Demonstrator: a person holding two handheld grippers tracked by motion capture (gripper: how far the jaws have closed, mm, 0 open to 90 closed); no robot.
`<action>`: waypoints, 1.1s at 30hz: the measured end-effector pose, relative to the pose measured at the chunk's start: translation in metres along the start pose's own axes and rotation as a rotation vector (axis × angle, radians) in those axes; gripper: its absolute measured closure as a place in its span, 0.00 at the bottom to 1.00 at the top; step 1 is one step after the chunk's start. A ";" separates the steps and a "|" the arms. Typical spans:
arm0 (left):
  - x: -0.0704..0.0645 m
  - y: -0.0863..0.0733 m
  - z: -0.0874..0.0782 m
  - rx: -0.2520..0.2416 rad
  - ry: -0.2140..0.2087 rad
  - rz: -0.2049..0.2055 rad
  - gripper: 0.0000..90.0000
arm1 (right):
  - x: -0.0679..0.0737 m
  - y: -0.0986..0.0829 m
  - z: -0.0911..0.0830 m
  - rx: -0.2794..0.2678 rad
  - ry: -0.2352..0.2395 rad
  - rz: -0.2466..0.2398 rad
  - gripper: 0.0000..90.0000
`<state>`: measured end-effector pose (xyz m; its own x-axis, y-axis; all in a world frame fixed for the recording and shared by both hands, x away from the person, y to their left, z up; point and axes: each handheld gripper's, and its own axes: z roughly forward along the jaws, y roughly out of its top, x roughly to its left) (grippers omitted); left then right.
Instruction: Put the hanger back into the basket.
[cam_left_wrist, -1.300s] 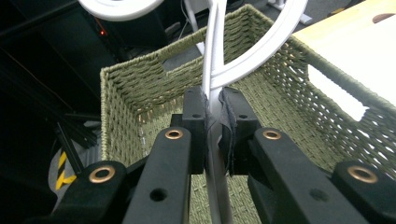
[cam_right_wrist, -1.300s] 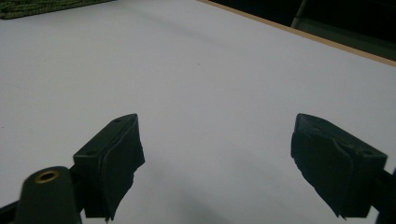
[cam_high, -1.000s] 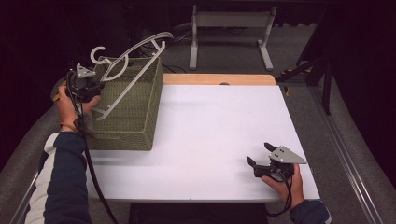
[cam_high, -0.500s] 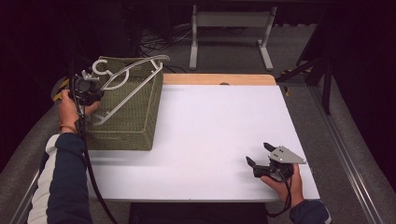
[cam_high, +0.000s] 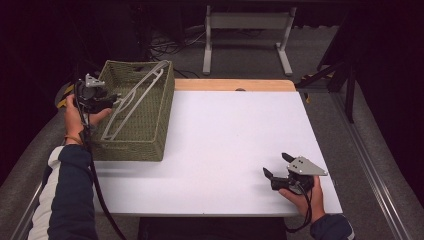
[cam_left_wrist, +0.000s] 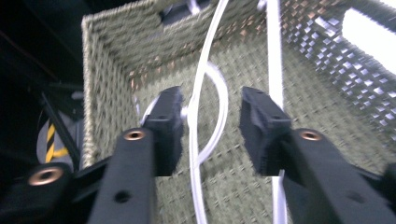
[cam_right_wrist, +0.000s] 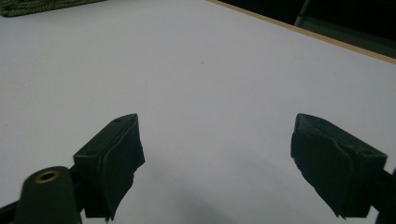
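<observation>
Left tool (cam_left_wrist: 208, 123), jaws apart, straddles white hanger (cam_left_wrist: 205, 93) inside woven basket (cam_high: 150, 140).

Basket (cam_high: 145, 135) sits on my table's (cam_high: 225, 150) left edge — hanger (cam_high: 131, 100) lying inside it. My left gripper (cam_high: 116, 99) over the basket; right gripper (cam_high: 276, 166) near right corner.

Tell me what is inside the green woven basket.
White hangers lie slanted inside the basket, one end resting up at its far rim. The left gripper is open around a hanger's hook. The basket's near wall hides part of the floor from the high view.
</observation>
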<state>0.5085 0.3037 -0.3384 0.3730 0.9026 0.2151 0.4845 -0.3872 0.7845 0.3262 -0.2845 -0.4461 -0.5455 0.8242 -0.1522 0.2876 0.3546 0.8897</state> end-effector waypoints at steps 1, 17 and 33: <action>-0.002 0.000 -0.002 -0.013 -0.008 0.003 0.62 | 0.000 0.000 0.000 0.000 0.001 -0.002 0.19; -0.042 -0.001 -0.039 -0.266 -0.104 0.020 0.25 | 0.003 0.004 -0.001 -0.024 0.004 -0.015 0.19; -0.088 -0.014 -0.058 -0.427 -0.280 0.051 0.09 | 0.003 0.006 -0.001 -0.033 0.005 -0.019 0.19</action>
<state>0.4232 0.2401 -0.3349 0.6135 0.7769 0.1416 0.1149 -0.2652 0.9573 0.3263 -0.2804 -0.4405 -0.5549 0.8150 -0.1670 0.2507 0.3553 0.9005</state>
